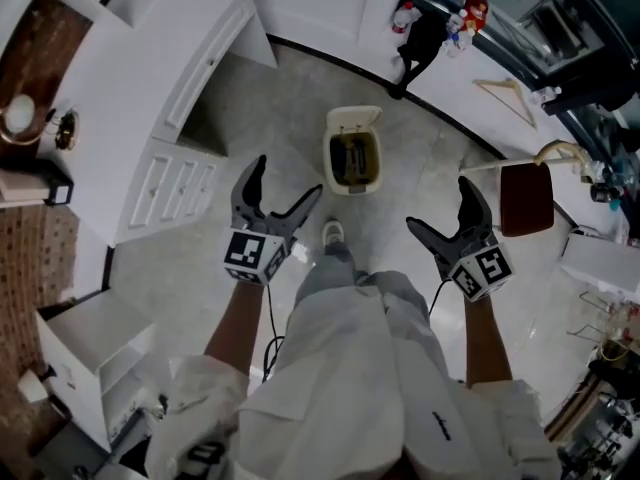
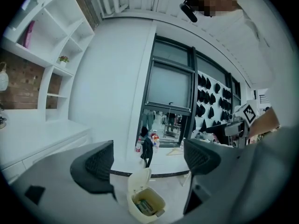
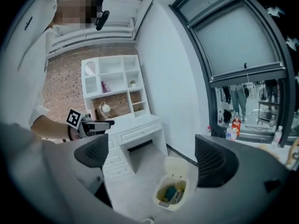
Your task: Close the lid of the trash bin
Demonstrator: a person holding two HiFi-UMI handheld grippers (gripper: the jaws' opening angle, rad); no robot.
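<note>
Left gripper and right gripper gape wide, empty.

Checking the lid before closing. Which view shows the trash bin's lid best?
The right gripper view: the lid stands open, its inner face toward the camera. The left gripper view shows it obliquely; the head view, small from above.

Black left claw, white trousers

no writing can be read anywhere; the bottles' labels are too small.
</note>
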